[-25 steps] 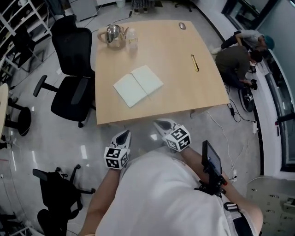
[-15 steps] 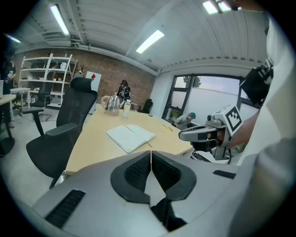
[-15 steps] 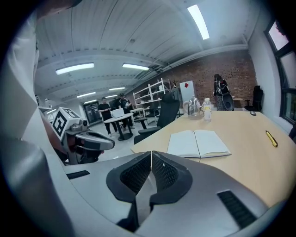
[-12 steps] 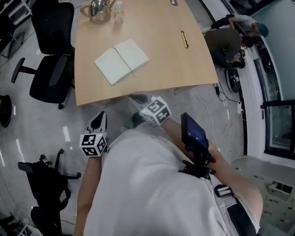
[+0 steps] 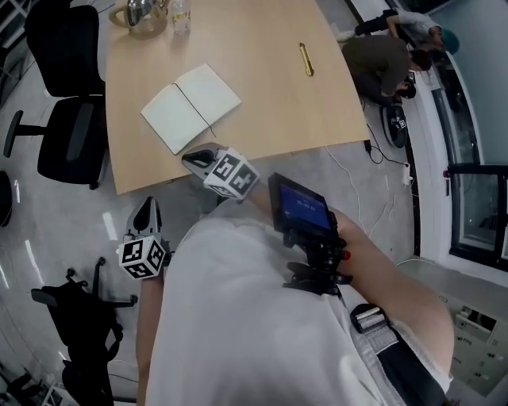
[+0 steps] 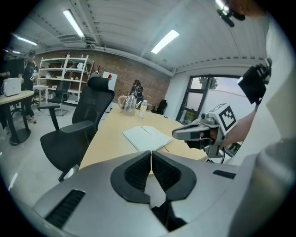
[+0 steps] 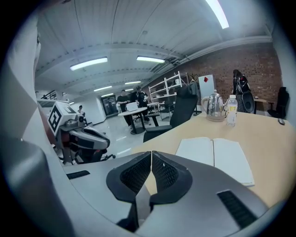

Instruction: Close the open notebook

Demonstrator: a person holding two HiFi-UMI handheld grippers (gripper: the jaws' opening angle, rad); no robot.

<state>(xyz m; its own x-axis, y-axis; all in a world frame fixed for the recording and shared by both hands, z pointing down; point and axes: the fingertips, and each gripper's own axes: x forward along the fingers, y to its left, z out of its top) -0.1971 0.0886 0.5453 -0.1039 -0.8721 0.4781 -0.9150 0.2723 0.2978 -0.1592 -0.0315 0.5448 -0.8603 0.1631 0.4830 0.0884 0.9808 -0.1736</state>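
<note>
The open notebook (image 5: 190, 107) lies flat with blank white pages on the wooden table (image 5: 278, 111), near its front left part. My right gripper (image 5: 194, 156) is shut and empty, its tip at the table's near edge just short of the notebook. My left gripper (image 5: 147, 204) hangs lower, off the table over the floor, also shut and empty. In the left gripper view the notebook (image 6: 147, 137) lies beyond the closed jaws, with the right gripper (image 6: 194, 133) beside it. The right gripper view has the notebook (image 7: 215, 157) just ahead on the right.
A metal kettle (image 5: 141, 14) and a clear bottle (image 5: 181, 14) stand at the table's far left. A yellow pen (image 5: 305, 59) lies toward the right. A black office chair (image 5: 63, 95) stands left of the table. People crouch on the floor at upper right (image 5: 389, 55).
The person has stepped closer to the table. My right gripper has moved forward and up to the table's near edge by the notebook. My left gripper has stayed low, away from the table.
</note>
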